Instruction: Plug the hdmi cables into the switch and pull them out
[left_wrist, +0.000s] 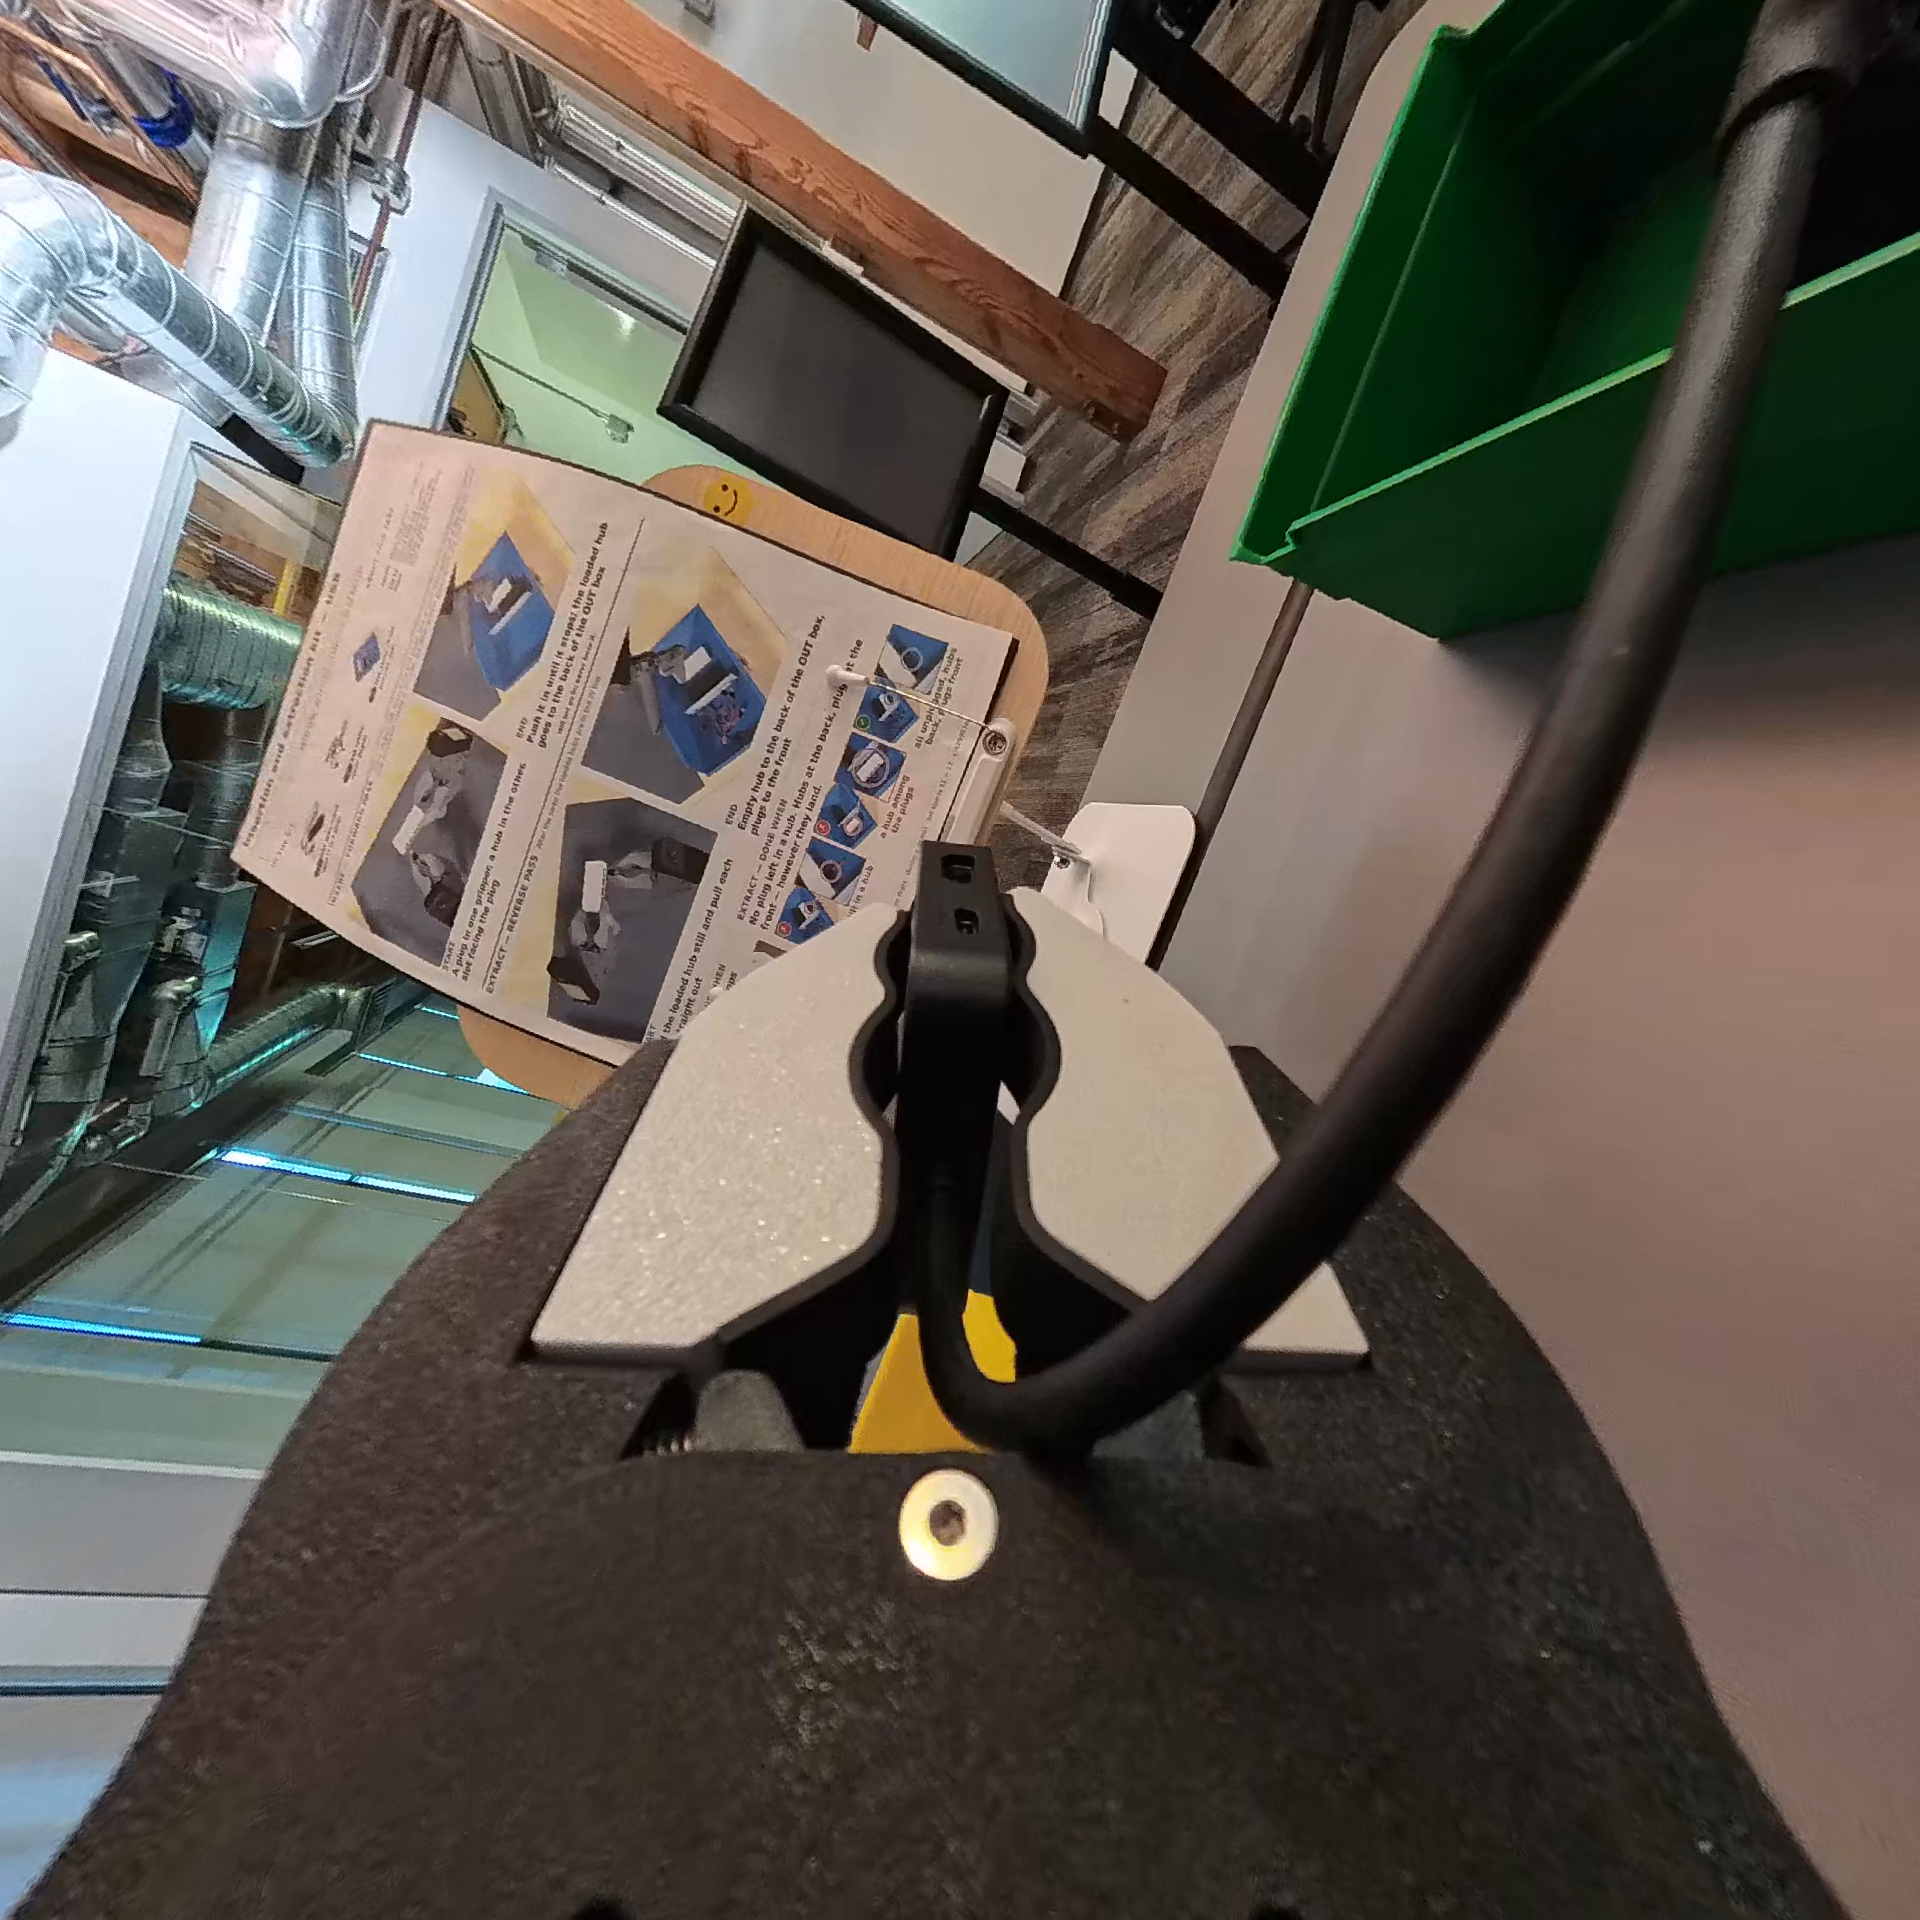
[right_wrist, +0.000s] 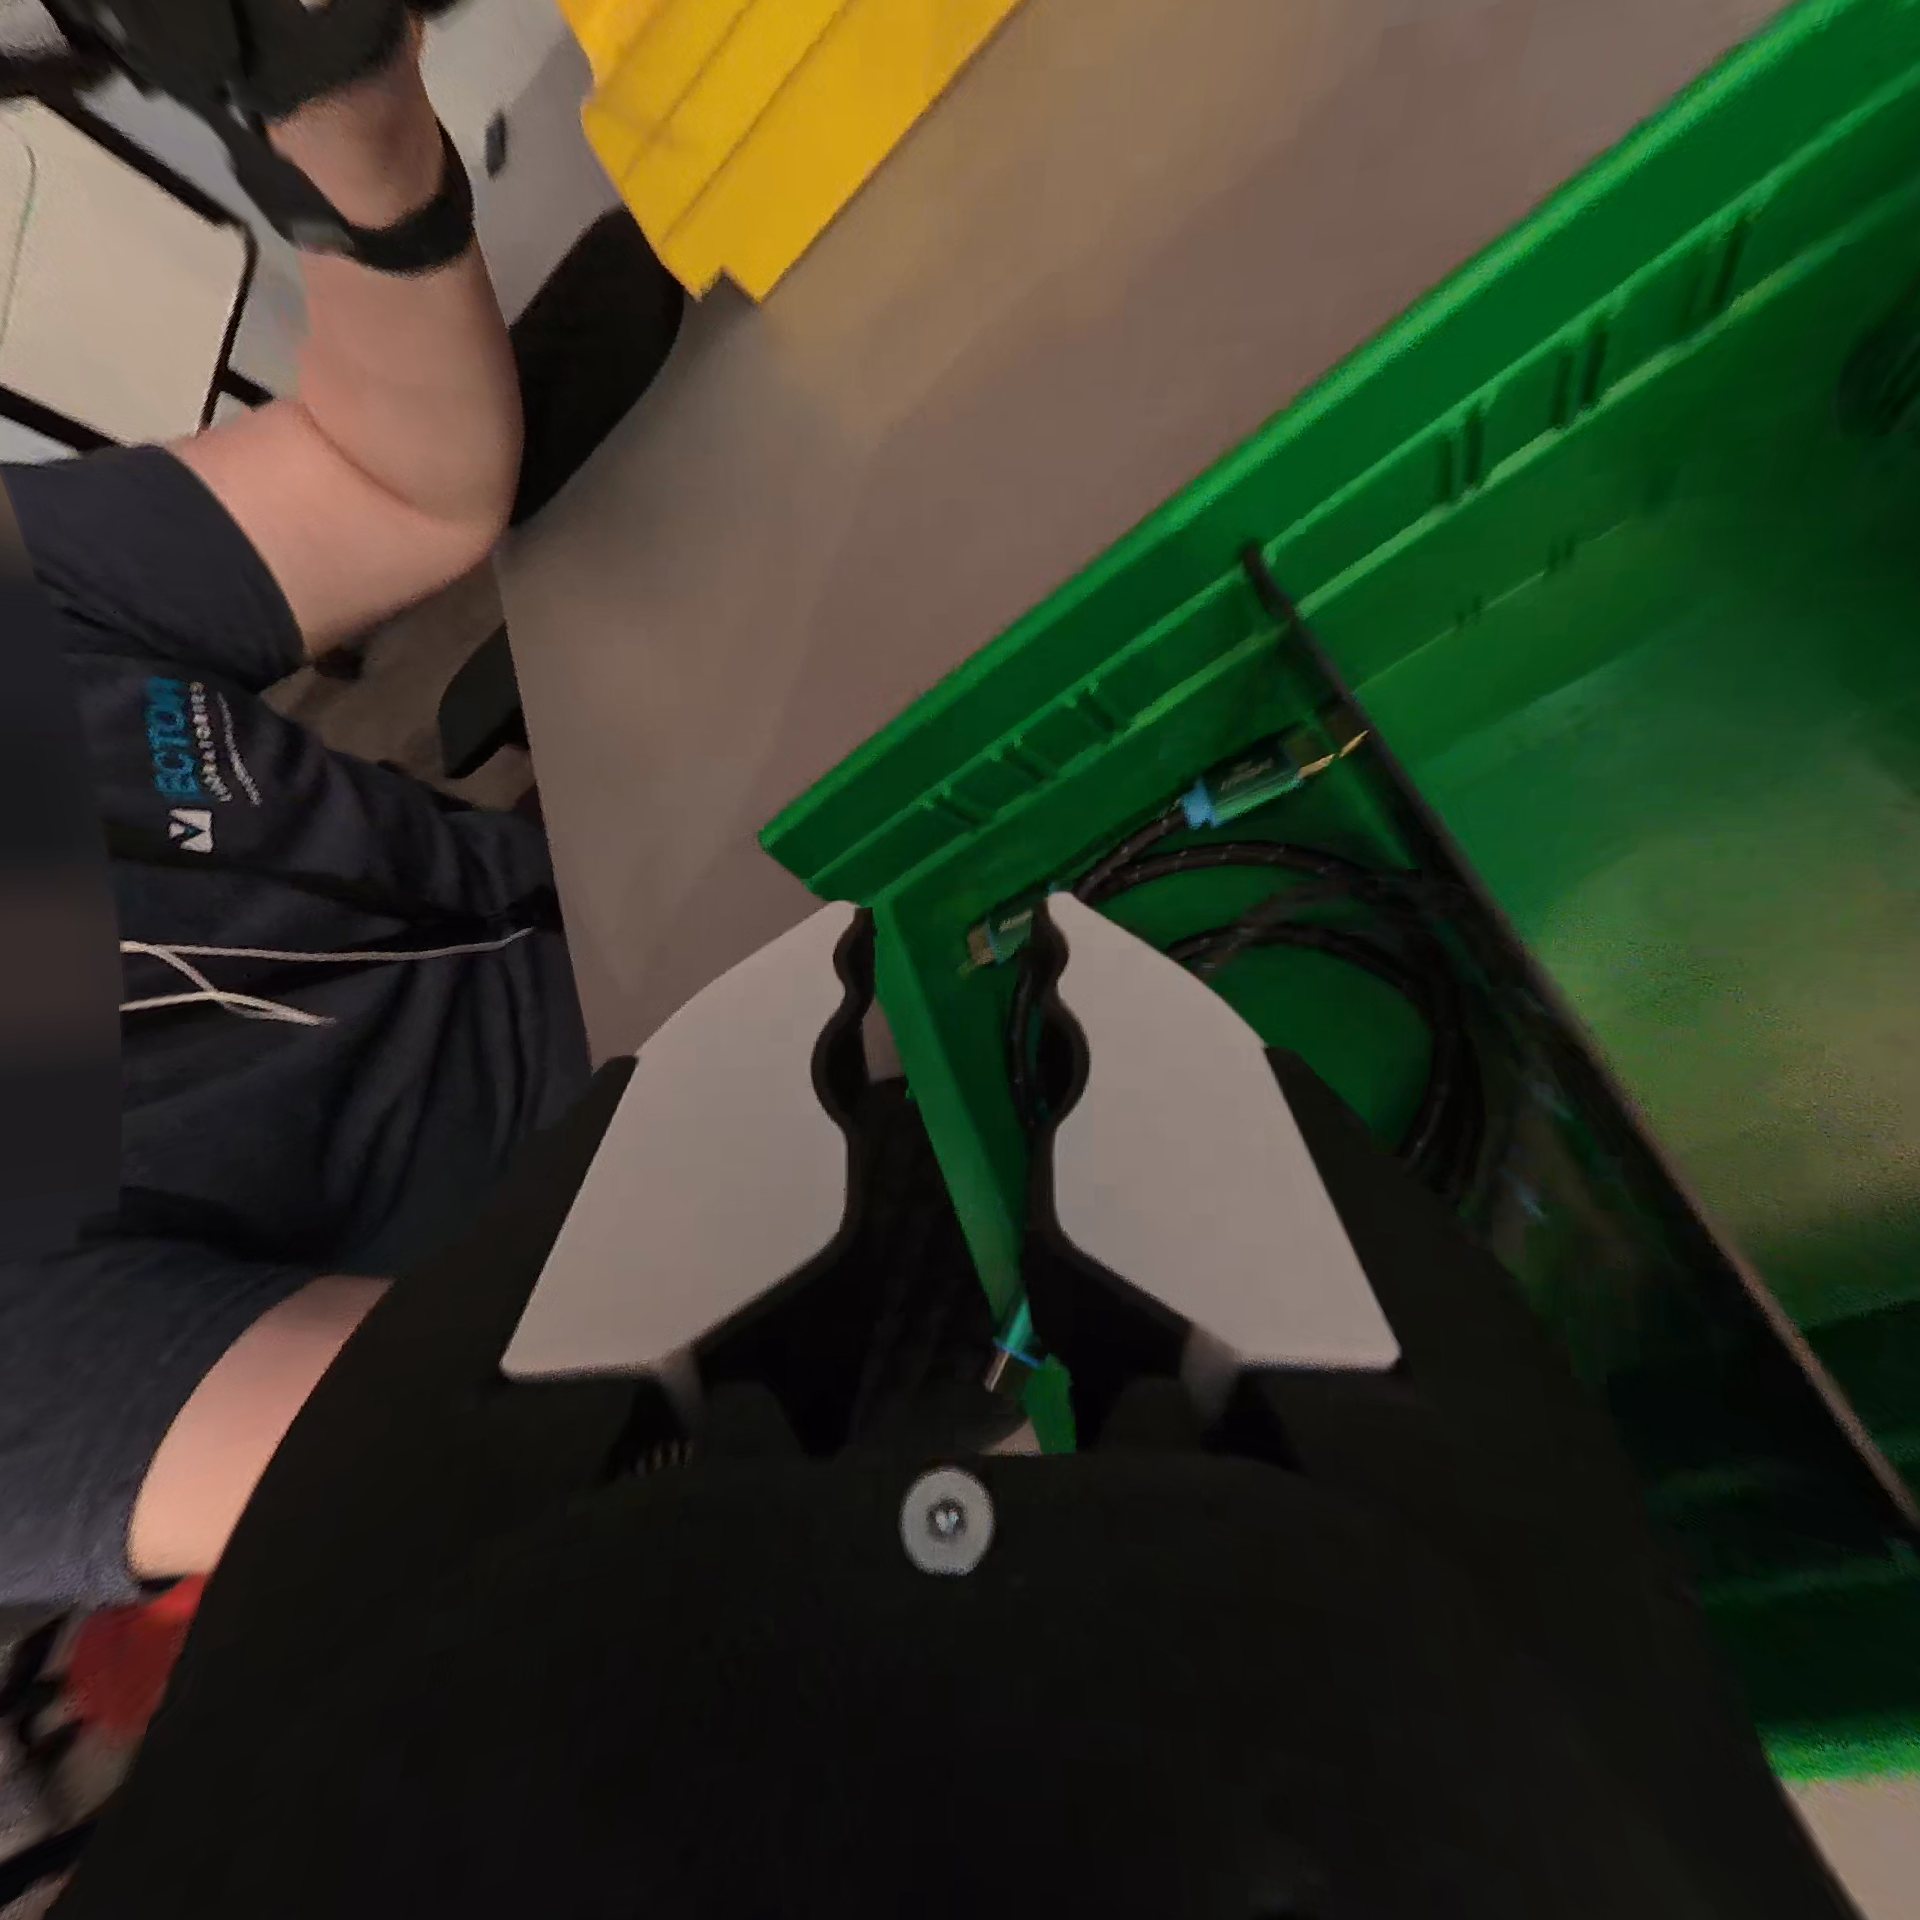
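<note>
- In the left wrist view we see, at 9 o'clock, silver ducts (left_wrist: 156, 301) and glass panels; nearer the middle an instruction sheet (left_wrist: 623, 769) stands on a wooden board, with a dark screen (left_wrist: 831, 395) above it at 12 o'clock.
- Our left hand-held gripper (left_wrist: 951, 956) is clamped on a black HDMI plug (left_wrist: 961, 935), whose metal end points forward past the fingertips.
- Its black cable (left_wrist: 1621, 686) loops out behind the fingers and arcs up to 1 o'clock, crossing in front of the green bin (left_wrist: 1455, 499).
- The grey counter (left_wrist: 1662, 1143) lies bare at 3 o'clock.
- In the right wrist view a person's arm (right_wrist: 416, 416) and dark shirt fill 9 o'clock; a yellow bin (right_wrist: 769, 135) sits at 12 o'clock.
- Our right hand-held gripper (right_wrist: 951, 925) is parted, straddling the green bin's corner wall; it grips nothing.
- Coiled black cables (right_wrist: 1351, 935) with blue-banded plugs lie inside at 2 o'clock, the picture blurred.
</note>
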